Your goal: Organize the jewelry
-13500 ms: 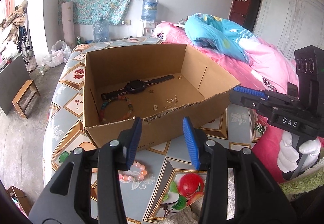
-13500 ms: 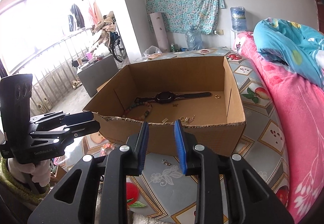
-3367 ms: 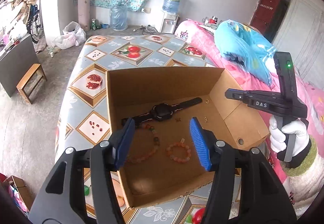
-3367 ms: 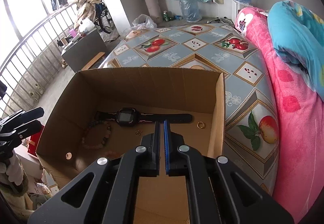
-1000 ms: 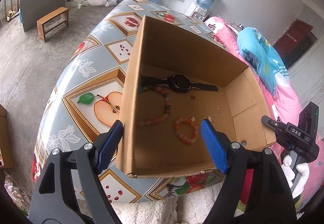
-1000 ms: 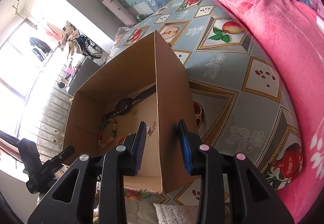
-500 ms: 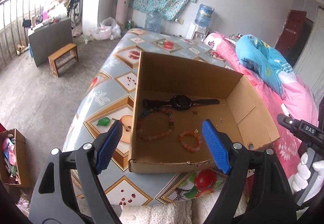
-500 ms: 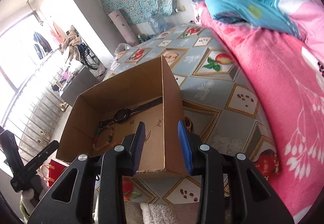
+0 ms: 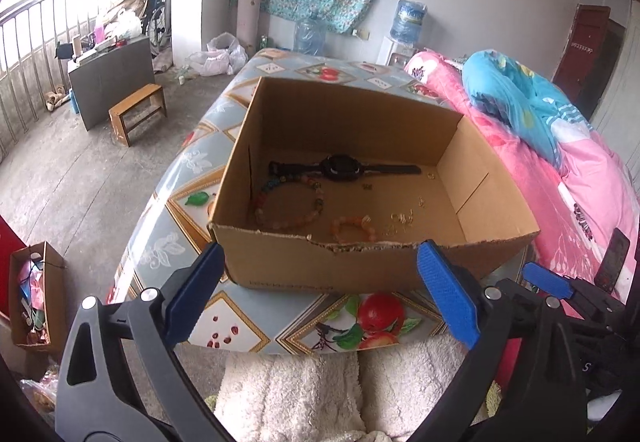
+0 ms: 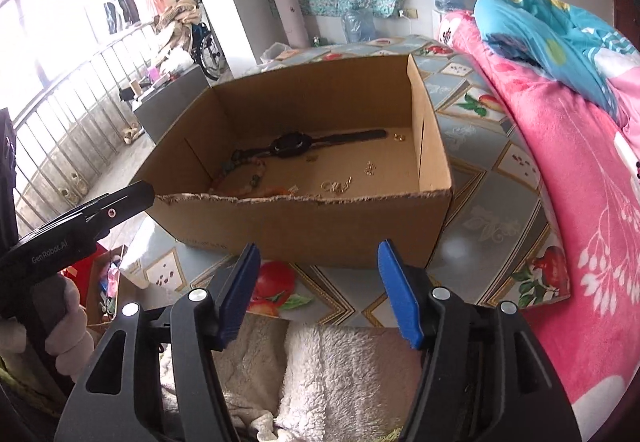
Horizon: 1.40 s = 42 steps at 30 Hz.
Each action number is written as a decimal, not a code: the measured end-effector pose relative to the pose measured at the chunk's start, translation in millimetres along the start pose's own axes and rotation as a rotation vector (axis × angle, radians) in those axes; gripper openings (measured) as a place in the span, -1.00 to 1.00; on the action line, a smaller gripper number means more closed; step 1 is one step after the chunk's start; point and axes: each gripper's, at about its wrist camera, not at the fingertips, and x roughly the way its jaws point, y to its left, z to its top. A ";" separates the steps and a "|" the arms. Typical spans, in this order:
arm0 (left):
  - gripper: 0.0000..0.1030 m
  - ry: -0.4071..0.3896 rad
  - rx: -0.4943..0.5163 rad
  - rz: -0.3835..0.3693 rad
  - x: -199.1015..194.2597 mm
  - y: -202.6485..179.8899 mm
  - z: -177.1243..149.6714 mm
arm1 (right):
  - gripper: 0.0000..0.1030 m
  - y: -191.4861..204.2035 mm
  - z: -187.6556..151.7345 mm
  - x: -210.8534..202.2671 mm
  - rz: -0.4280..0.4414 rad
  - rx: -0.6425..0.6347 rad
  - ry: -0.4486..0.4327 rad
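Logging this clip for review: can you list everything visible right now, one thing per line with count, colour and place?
Cardboard box: one, brown, open-topped, on the fruit-print cloth.
Watch: one, black, flat near the box's far wall.
Bead bracelets: two; a multicoloured one at the box's left, an orange one near the front wall.
Small gold pieces: several, scattered at the box's right; too small to count.
Cloth: one, grey-blue with fruit prints, under the box.
Blanket: one, pink, right of the box.
Quilt: one, blue, on the blanket.
Water bottles: two, blue, by the far wall.
Stool: one, wooden, on the floor.
Left gripper: one, black with blue pads, open, empty.
Right gripper: same, open, empty.
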 end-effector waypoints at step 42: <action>0.81 0.198 0.019 0.105 55.0 -6.6 -9.9 | 0.17 4.5 8.4 40.5 0.010 0.035 0.131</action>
